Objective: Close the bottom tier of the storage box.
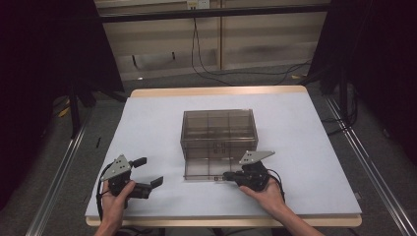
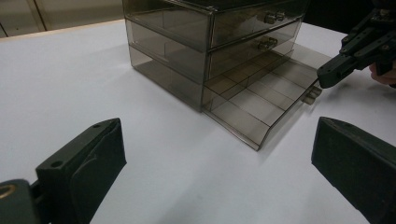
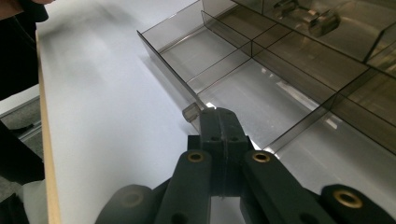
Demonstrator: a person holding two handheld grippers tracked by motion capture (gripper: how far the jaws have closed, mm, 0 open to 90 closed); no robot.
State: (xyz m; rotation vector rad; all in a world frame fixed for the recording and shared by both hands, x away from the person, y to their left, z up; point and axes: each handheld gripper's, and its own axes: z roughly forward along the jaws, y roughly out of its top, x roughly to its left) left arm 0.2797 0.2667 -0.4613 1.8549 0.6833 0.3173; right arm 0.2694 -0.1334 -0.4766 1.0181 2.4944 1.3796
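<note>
Right tongs (image 1: 229, 175) pinching the handle (image 3: 191, 112) of the bottom drawer (image 2: 261, 100) — drawer pulled out.
Organizer (image 1: 219, 130) mid-desk (image 1: 147, 128); left tongs (image 1: 150, 172) wide, idle, well apart. Move straight and level — keep the pinch square, brace box if it slides.
</note>
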